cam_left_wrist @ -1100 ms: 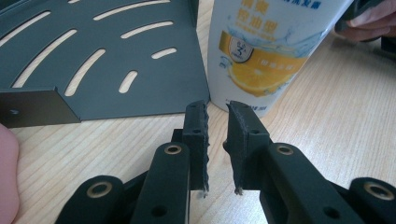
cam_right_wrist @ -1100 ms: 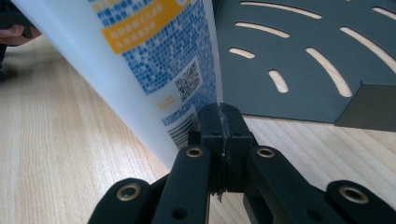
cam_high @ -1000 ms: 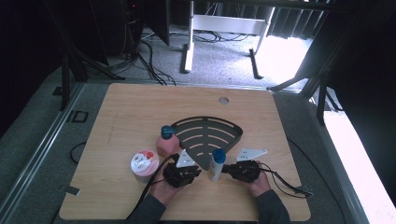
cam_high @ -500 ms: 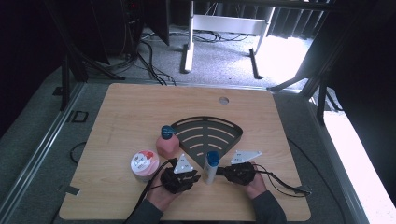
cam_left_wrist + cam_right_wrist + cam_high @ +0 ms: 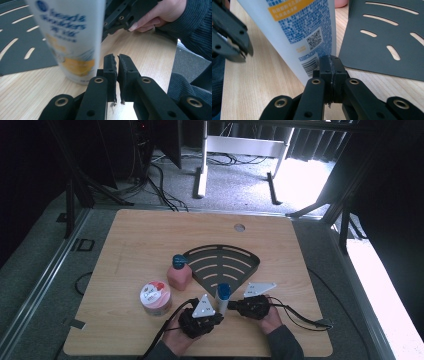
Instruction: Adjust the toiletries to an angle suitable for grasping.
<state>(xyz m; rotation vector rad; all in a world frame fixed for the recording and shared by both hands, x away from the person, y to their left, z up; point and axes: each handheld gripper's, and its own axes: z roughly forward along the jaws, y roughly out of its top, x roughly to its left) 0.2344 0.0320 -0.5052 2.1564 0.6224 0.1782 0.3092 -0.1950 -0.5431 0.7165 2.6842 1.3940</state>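
Note:
A white shampoo bottle (image 5: 222,301) with a blue cap stands near the table's front edge between my two grippers. My left gripper (image 5: 216,314) is at its left; the jaws have just been closing and now stand shut with nothing between them (image 5: 116,57), the bottle (image 5: 72,37) just left of the tips. My right gripper (image 5: 233,307) is on the bottle's other side, shut on nothing, its tips (image 5: 331,59) against the bottle's lower side (image 5: 312,32). The bottle looks tilted in the right gripper view.
A black fan-shaped slotted tray (image 5: 235,252) lies just beyond the bottle. A pink bottle with a blue cap (image 5: 178,272) stands at the tray's left edge. A round pink-and-white tub (image 5: 155,297) sits left of my left gripper. The front table edge is close behind both hands.
My left gripper has drawn back toward the front edge and closed its jaws. The white bottle has shifted slightly left. The right hand has stayed put.

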